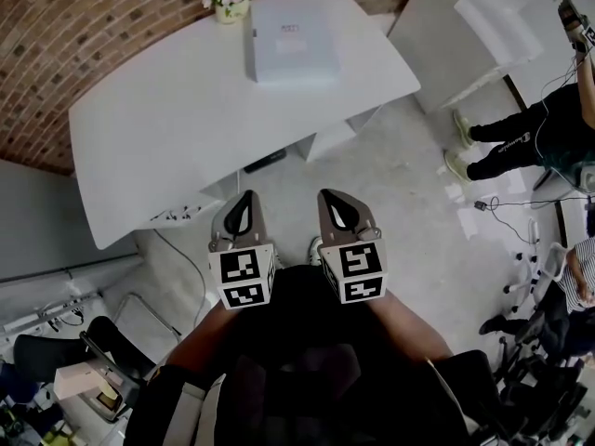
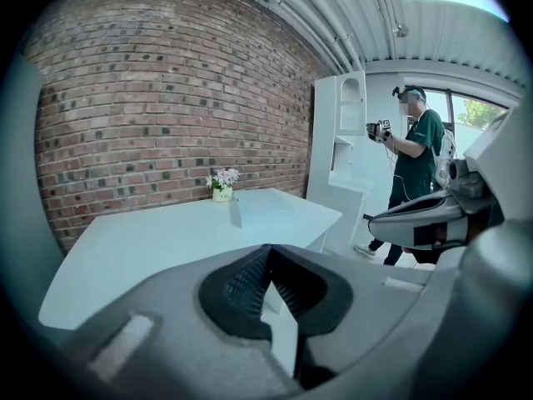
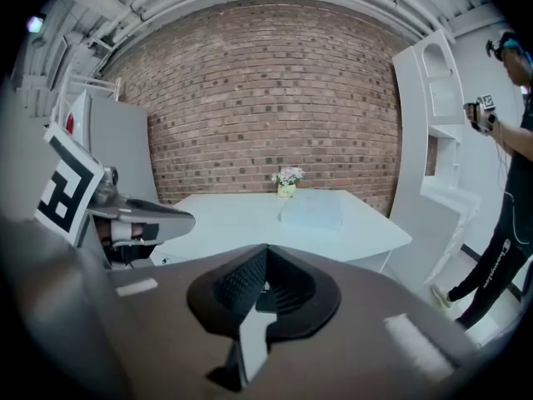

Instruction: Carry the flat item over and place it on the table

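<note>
Closed and empty — left claw (image 1: 244, 198) and right claw (image 1: 331, 198) — before the white table (image 1: 158, 137) with the flat box (image 1: 291, 42)

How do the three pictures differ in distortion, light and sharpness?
Head view: the wide lens bends the table edge and the brick wall; the bottom is dark. Left gripper view: round fisheye with black corners, the window is overbright, the shut left claw looks soft. Right gripper view: the same round frame, even light, the flat box fairly sharp.
</note>
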